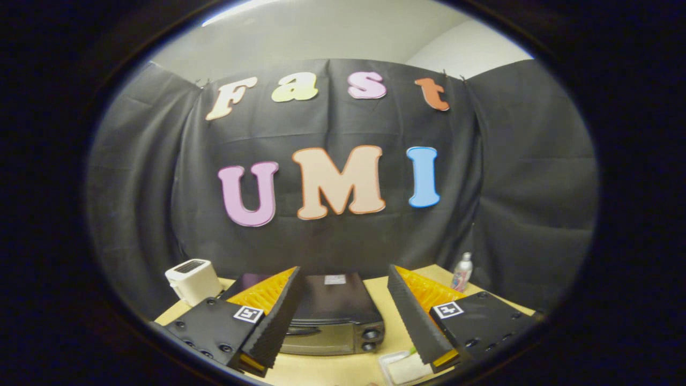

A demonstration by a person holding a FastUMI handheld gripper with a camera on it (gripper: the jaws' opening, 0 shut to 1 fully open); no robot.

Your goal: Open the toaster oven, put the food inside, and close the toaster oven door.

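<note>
Gripper view: the gripper (343, 321) hangs open above a black, closed toaster oven (335, 316) on the wooden table (386, 300). Pale food in a clear tray (404, 367) lies beside the oven's front.

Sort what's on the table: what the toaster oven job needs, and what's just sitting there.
For the job:
toaster oven, door shut, between the fingers
food in a clear tray, in front of it
gripper, open, holding nothing

Just sitting there:
white toaster
small bottle
</note>
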